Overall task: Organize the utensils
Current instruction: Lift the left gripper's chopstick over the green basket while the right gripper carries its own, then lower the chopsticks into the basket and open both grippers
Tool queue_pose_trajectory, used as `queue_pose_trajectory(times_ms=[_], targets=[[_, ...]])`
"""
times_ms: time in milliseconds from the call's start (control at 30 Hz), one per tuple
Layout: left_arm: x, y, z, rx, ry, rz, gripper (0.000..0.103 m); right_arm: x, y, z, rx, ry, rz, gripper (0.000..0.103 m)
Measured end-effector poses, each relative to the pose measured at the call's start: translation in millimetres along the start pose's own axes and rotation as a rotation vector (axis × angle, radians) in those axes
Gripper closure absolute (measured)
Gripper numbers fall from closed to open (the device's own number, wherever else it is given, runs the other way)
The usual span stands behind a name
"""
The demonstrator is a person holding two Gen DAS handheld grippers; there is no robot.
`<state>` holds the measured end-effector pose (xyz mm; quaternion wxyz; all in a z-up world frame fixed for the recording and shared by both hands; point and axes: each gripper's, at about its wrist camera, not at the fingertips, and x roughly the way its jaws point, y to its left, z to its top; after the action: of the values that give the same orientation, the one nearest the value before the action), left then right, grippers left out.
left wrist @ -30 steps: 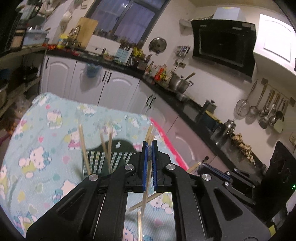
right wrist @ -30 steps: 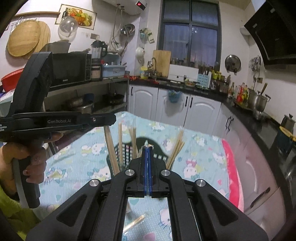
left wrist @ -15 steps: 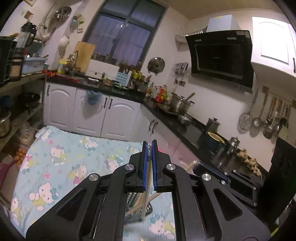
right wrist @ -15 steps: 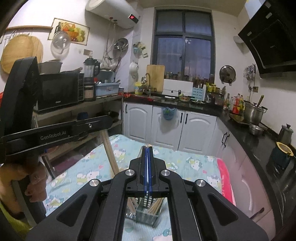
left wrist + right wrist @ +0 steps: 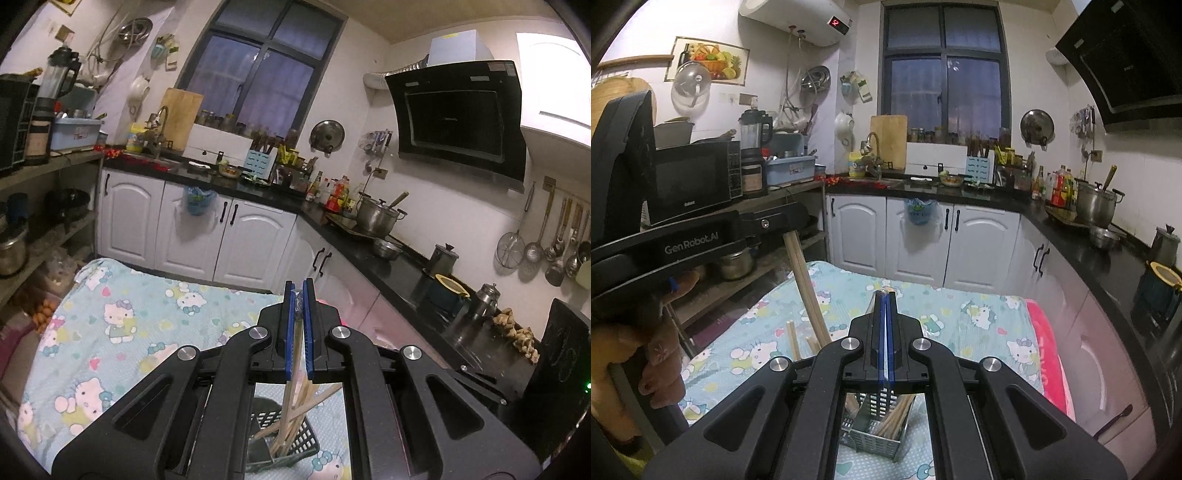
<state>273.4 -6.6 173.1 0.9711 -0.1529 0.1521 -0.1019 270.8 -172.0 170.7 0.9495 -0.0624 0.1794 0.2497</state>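
Right tool point(image 5: 885, 317) fully closed, nothing between its pads. Slotted holder point(image 5: 875, 430) of chopsticks point(image 5: 894, 417) sits below it. Left tool point(image 5: 790, 218), up and left, grips one chopstick point(image 5: 809, 295).

Left wrist view: rides above its own gripper, facing forward and slightly down over the cartoon-print tablecloth point(image 5: 110, 332) toward the corner counter and range hood point(image 5: 458, 118). Right wrist view: same mounting, facing the window point(image 5: 945, 62) squarely. Shared: tablecloth, slotted utensil basket point(image 5: 875, 428) close below, window wall.

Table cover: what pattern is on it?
Light blue cloth printed with cartoon cats, bows and hearts; clearest in the left wrist view.
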Motion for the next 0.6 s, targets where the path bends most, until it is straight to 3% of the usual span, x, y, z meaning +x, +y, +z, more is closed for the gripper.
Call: queue_pose_trajectory(times_ms=[367,600], targets=[[14,3,-20,-0.003,-0.019,-0.002,0.101,15,-5,-16,0.042,0.04,0.019,0.102],[30,7,-45,-0.011,0.015,-0.021,0.101,24,-8,-28,0.049,0.079,0.038,0.102]])
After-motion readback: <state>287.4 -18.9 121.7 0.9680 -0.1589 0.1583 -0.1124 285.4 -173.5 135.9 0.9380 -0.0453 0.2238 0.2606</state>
